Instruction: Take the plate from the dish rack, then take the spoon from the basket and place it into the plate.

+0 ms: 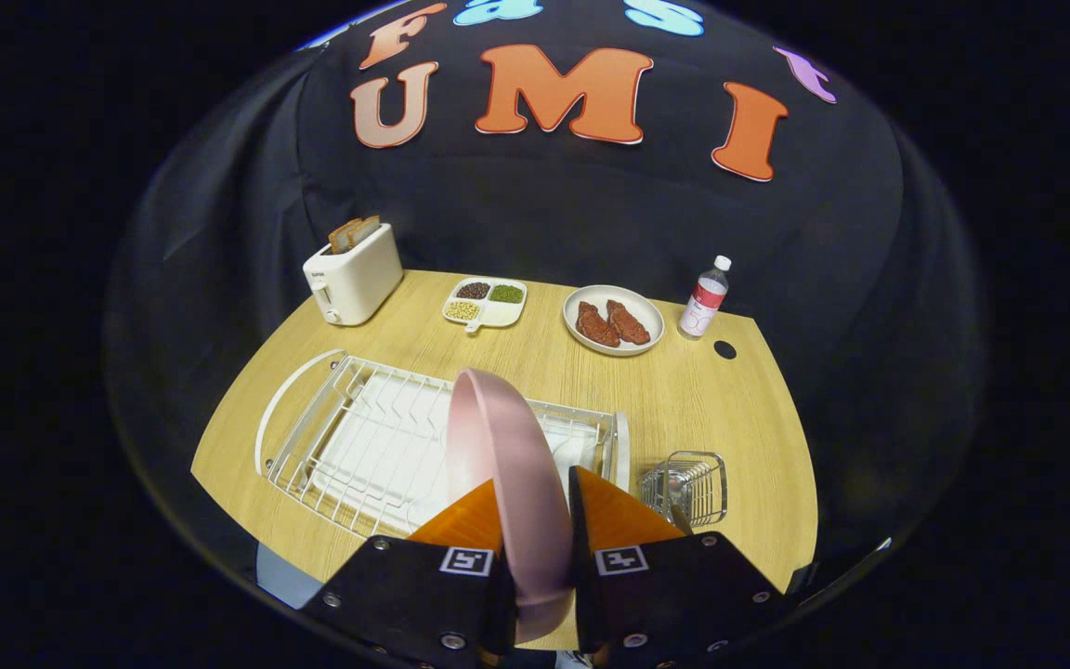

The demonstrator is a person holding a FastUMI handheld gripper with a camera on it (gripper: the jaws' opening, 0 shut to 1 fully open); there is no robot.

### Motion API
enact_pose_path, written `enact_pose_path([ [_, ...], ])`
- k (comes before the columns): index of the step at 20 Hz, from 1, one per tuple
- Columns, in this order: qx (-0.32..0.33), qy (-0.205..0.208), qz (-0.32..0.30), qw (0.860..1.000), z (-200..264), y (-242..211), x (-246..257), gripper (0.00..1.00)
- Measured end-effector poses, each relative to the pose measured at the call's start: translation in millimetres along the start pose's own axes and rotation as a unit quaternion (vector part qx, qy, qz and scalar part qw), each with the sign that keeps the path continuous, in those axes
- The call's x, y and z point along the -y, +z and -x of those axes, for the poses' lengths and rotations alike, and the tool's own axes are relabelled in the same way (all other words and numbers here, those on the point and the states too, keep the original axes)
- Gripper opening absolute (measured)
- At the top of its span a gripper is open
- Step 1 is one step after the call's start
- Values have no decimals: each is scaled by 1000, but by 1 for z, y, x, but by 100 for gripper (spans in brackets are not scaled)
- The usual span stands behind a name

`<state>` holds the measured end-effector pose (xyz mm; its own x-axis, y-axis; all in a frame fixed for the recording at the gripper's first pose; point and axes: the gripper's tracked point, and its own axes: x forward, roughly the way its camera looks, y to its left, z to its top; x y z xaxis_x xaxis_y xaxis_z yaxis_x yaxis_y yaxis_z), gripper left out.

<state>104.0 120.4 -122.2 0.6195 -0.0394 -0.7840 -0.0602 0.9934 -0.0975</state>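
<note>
While the white wire dish rack [349,446] lies off to my left, my gripper [535,506] pinches the pink plate [507,465] on edge — both fingers pressing its rim, raised above the rack — with the small wire basket [688,483] just right of them.

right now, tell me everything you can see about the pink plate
The plate is round, plain matte pink, plastic by the look of it, with a raised rim and nothing on it. It stands on edge, tilted a little, its rim clamped between the gripper fingers, which are shut on it. It is held up over the white wire rack on the wooden table; whether it touches the wires cannot be told. The small wire basket sits just beside it.
</note>
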Motion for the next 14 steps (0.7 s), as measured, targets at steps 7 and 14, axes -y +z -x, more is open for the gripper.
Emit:
enact_pose_path([
  [7, 11, 33, -12, 999, 38, -37, 12, 26],
  [14, 1, 63, -30, 998, 57, -90, 17, 26],
])
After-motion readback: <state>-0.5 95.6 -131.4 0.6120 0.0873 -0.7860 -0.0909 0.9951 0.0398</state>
